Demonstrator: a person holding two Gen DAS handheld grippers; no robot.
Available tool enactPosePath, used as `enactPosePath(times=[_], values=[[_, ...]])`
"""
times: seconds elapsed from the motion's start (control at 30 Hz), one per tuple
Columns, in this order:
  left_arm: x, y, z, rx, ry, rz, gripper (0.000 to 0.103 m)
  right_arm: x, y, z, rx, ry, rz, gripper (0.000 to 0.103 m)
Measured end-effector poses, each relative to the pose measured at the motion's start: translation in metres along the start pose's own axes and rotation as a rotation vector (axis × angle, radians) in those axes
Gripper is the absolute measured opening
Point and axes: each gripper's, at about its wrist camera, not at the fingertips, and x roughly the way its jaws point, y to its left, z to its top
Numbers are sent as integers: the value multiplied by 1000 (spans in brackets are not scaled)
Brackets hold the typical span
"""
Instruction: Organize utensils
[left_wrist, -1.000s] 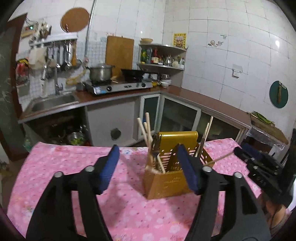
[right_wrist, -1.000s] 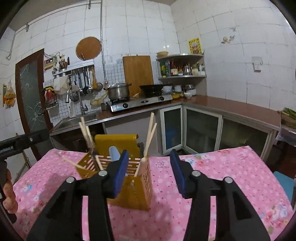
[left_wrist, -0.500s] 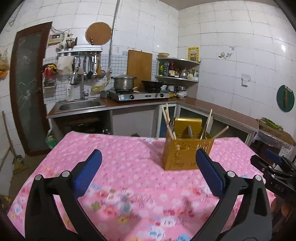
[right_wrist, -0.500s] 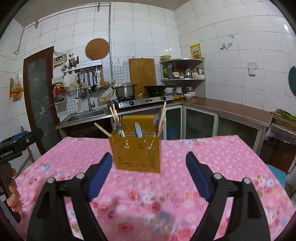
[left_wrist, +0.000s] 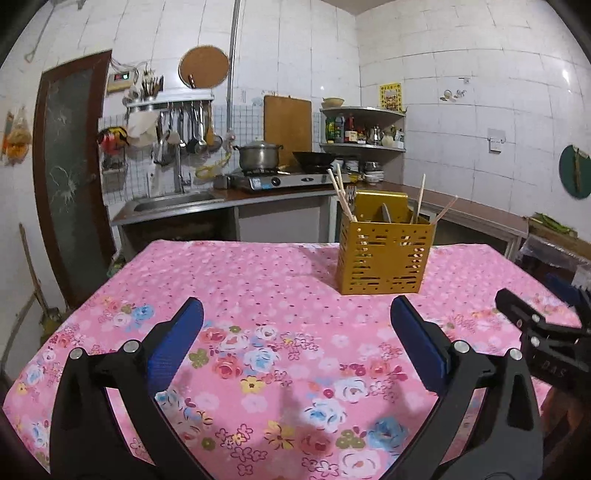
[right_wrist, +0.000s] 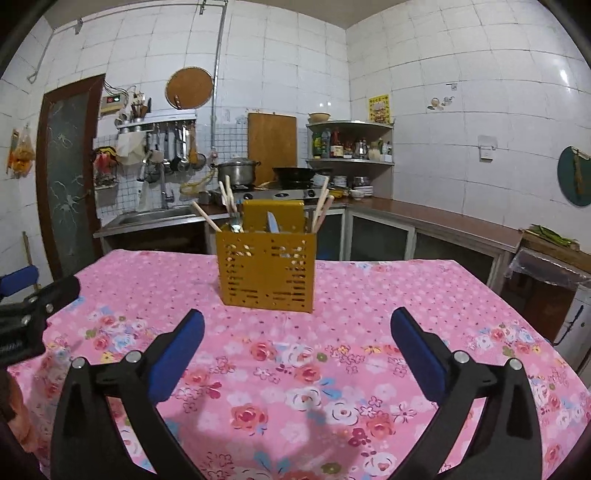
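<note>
Both grippers have drawn back from the mustard-yellow perforated plastic utensil caddy, which a second ago stood between and just past their fingers and now sits well beyond them on the pink floral tablecloth. It stands upright toward the far side of the table, a boxy holder with rows of small slots cut into its front wall and a taller solid back panel. Pale wooden chopsticks lean out of its left and right compartments, and a metal spoon bowl shows in the middle one. At the left gripper the blue pads are spread wide with only cloth between them. At the right gripper the jaws are opening, nearly full width, nothing between them.
</note>
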Motion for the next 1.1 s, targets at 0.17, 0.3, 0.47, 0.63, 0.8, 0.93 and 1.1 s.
enactPosePath(times=[0.17,0.3,0.47,0.63,0.8,0.93,1.1], values=[[18,2,-17,-12,51,-23,98,11,3,-12,-16,19,-74,99],[26,0,-26,5,67,-9,98,17,1,-16,-5,48,-71,99],[27,-1,-29,7,68,-19,98,16,-2,-17,3,32,-88,99],[27,-6,-31,22,63,-25,98,18,-6,-19,22,44,-83,99],[24,-9,-32,28,56,-33,98,15,-9,-20,35,39,-85,99],[23,-10,-33,34,46,-28,98,14,-5,-21,21,33,-78,99],[23,-9,-34,36,44,-28,98,11,-2,-23,2,22,-81,99]])
